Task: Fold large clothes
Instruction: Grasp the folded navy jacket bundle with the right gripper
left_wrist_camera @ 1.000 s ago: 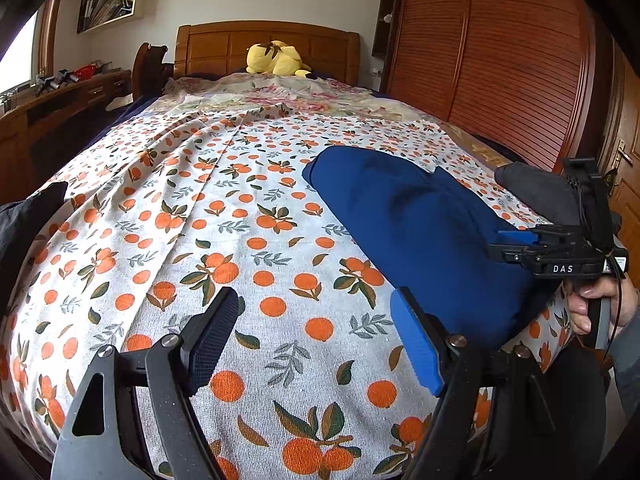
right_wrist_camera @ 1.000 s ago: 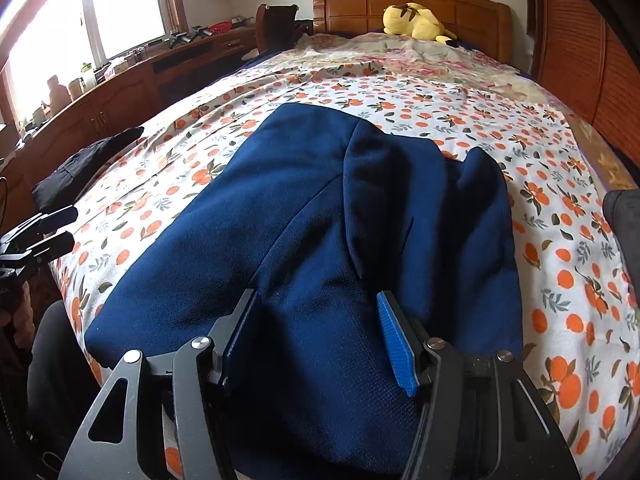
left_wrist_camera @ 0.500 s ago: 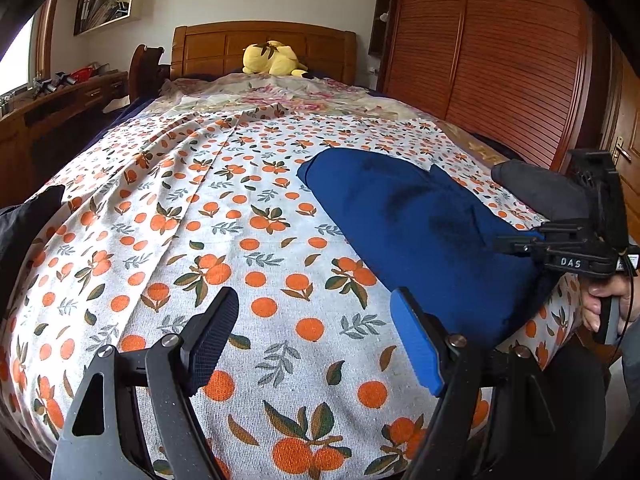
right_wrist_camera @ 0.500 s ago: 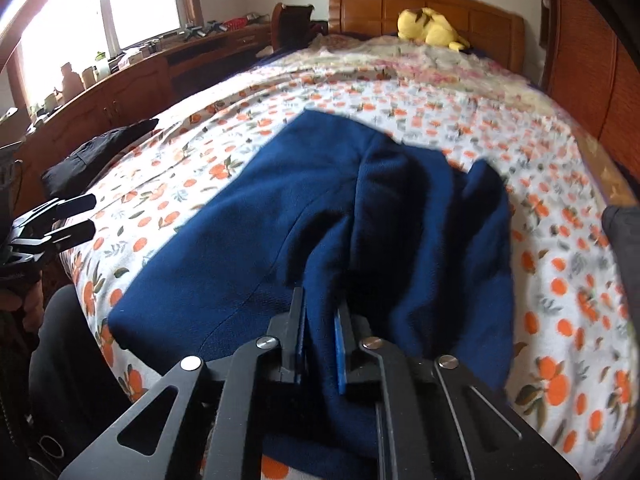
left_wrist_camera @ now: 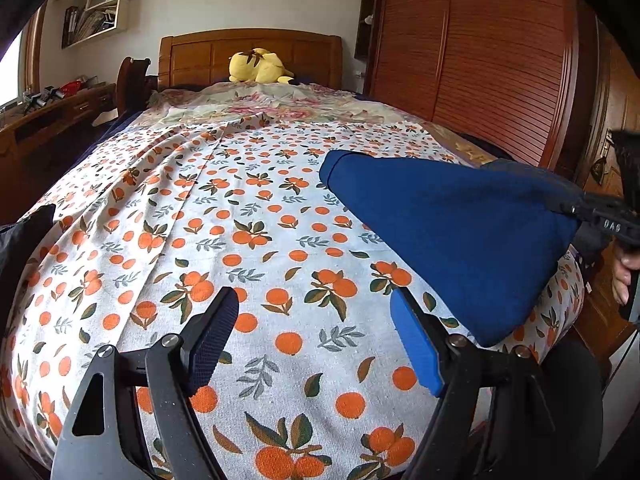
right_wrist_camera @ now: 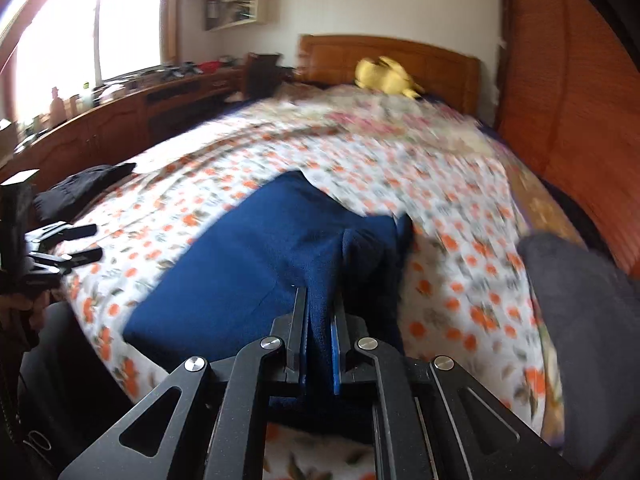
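blue garment [left_wrist_camera: 460, 236]: deep navy, knit-textured, partly folded | place: right side of the bed, near the foot edge | pose: near-right corner lifted off the sheet, cloth drawn taut into a wedge, far tip still down | near-left corner [right_wrist_camera: 168, 320] lies flat

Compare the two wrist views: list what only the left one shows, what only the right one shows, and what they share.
Only the left wrist view: the left gripper close up, open over bare orange-print sheet, and the right hand.

Only the right wrist view: the right gripper shut on a fold of the blue garment, the window, a grey garment.

Both: the blue garment, the sheet, the yellow plush toy, the headboard, the wardrobe.
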Demonstrator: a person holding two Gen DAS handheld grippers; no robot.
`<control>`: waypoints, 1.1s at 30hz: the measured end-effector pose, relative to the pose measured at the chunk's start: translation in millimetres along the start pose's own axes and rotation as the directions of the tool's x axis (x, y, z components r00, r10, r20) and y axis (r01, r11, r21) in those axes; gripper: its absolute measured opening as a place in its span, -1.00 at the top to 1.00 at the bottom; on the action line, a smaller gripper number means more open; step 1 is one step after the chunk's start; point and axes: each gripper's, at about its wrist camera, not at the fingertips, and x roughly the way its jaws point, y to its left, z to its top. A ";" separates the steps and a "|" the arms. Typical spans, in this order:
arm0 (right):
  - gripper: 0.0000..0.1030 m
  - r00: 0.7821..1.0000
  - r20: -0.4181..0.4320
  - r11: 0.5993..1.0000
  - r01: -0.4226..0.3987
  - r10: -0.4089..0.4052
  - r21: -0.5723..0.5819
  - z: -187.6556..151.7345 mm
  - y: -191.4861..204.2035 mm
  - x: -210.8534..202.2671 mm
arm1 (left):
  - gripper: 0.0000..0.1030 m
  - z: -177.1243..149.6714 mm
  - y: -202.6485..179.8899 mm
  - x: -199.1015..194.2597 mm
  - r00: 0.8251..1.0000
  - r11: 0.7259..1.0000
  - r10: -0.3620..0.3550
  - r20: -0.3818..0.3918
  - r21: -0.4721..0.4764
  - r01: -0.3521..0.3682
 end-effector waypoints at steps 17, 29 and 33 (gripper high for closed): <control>-0.44 0.994 -0.107 0.980 0.035 -0.015 0.195 -30.0 -5.2 32.2 | -0.53 25.9 -7.6 41.4 0.998 0.999 -0.049 -0.026 0.021 0.050; -0.45 0.992 -0.101 0.969 -0.050 0.077 0.244 -40.8 -14.5 63.5 | -0.53 66.7 -19.8 92.9 0.997 0.995 -0.051 -0.052 0.080 0.055; -0.45 0.992 -0.097 0.972 -0.062 0.086 0.226 -43.4 -14.5 67.3 | -0.53 88.2 -26.5 123.7 0.995 0.994 -0.065 -0.074 0.086 0.071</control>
